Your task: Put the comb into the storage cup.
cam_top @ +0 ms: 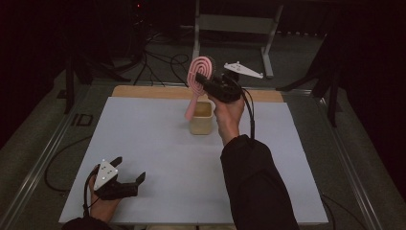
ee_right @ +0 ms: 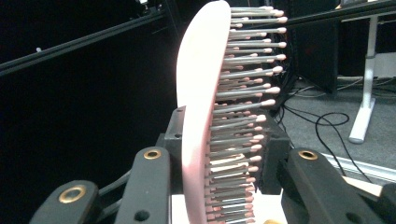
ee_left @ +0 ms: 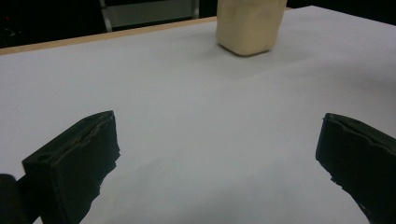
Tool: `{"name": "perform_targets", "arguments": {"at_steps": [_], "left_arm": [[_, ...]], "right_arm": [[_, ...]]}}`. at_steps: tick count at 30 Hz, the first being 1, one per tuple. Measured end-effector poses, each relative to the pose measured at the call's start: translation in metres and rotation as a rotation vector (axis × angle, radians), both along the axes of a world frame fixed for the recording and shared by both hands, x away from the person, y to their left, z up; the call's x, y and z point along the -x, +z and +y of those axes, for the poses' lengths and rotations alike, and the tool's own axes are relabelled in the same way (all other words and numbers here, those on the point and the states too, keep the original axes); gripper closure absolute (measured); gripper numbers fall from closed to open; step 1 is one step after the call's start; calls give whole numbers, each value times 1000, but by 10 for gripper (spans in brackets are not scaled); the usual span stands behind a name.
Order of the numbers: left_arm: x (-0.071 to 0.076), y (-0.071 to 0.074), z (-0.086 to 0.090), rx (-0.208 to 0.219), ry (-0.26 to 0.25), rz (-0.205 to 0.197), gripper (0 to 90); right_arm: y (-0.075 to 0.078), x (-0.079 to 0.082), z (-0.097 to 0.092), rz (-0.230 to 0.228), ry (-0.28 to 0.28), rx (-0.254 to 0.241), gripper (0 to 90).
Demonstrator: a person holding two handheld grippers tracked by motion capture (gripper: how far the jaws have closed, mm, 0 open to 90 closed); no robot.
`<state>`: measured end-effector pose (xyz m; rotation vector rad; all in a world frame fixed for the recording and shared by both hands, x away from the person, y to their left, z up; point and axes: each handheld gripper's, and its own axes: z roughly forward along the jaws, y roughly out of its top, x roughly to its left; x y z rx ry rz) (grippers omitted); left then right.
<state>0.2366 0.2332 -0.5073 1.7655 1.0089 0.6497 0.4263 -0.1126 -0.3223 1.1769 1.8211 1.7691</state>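
The right gripper [cam_top: 207, 81] is raised above the table [cam_top: 158, 143], jaws clamped. The left gripper [cam_top: 128, 170] rests low near the table's near edge, jaws wide apart.

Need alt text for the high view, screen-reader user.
The right tongs hold a pink hairbrush upright, its handle dipping toward a beige cup on a white table. The left tongs rest open at the table's near left corner, holding nothing.

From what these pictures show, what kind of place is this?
Probably a lab or recording room, not a home: a white work table stands in a dark room, loose cables lie on the floor behind it, and a metal equipment stand is at the back.
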Motion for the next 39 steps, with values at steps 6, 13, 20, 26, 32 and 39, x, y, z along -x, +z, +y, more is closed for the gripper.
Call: {"name": "perform_targets", "arguments": {"at_steps": [6, 13, 20, 26, 32, 39], "left_arm": [[0, 0, 0, 3, -2, -2, 2], [0, 0, 0, 7, -2, -2, 2], [1, 0, 0, 8, -1, -1, 2], [1, 0, 0, 8, -2, -1, 2], [1, 0, 0, 10, -1, -2, 2], [1, 0, 1, 9, -2, -2, 2]], "right_arm": [[2, -2, -4, -3, -18, -1, 646], [3, -5, -6, -6, -45, -7, 646], [3, -8, -7, -10, -66, -12, 646], [1, -9, -5, -13, -78, -8, 646], [0, -11, -4, -17, -87, 6, 646], [-3, -14, -10, -13, -114, -17, 646]]}}
